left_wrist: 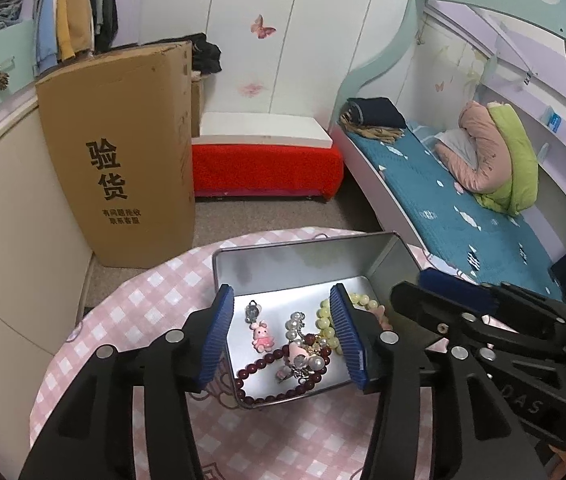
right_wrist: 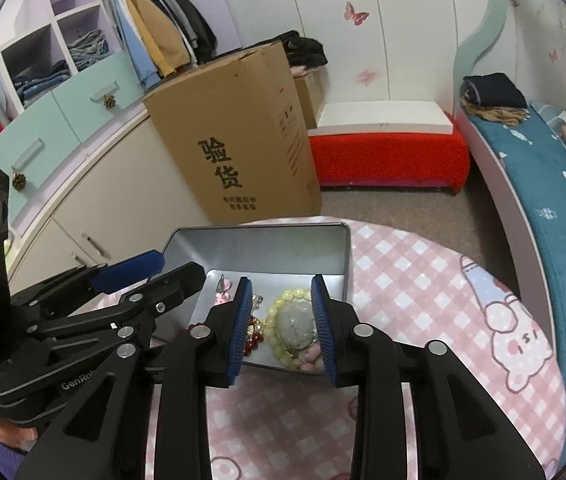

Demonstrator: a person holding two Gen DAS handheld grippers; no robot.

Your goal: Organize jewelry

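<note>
pink checked tablecloth [left_wrist: 155, 312] is seen under an open metal tin [left_wrist: 283, 260] holding jewelry [left_wrist: 299, 340]; left gripper [left_wrist: 283, 336] and right gripper [right_wrist: 281, 328] are held spread above it, nothing gripped.

yellow bead bracelet [left_wrist: 325, 322] part hidden | pale stone [right_wrist: 295, 326] blurred, maybe jade

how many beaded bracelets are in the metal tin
2: a dark red bracelet at the near edge, a yellow-green bracelet on the right. More may hide under the tangle.
</note>
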